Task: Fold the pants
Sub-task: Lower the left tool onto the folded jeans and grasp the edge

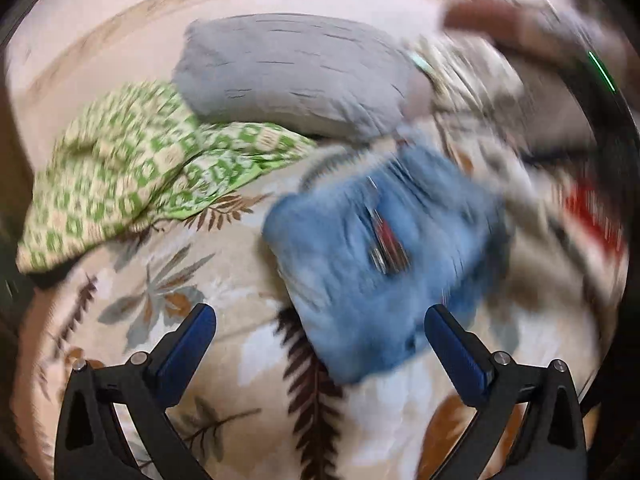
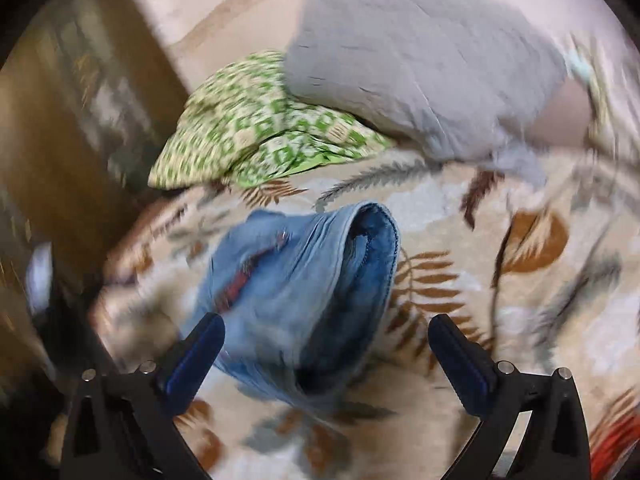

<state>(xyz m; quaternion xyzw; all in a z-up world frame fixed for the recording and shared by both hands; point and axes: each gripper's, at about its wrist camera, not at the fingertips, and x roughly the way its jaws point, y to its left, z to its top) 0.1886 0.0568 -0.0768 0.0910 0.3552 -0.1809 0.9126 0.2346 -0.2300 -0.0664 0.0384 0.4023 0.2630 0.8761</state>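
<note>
The light blue denim pants point(image 1: 372, 264) lie in a folded bundle on the leaf-patterned bedspread point(image 1: 192, 280), with a zipper and a red patch showing. My left gripper point(image 1: 320, 316) is open and empty, just short of the bundle's near edge. In the right wrist view the pants point(image 2: 304, 280) lie rolled, their darker inner side showing at the right fold. My right gripper point(image 2: 326, 324) is open and empty, its fingers on either side of the bundle's near end. Both views are motion-blurred.
A grey pillow point(image 1: 288, 76) lies at the back, with a green-and-white patterned cloth point(image 1: 136, 172) to its left. A person's arm point(image 1: 508, 28) reaches in at the upper right. Brown furniture point(image 2: 68, 128) stands at the left of the right wrist view.
</note>
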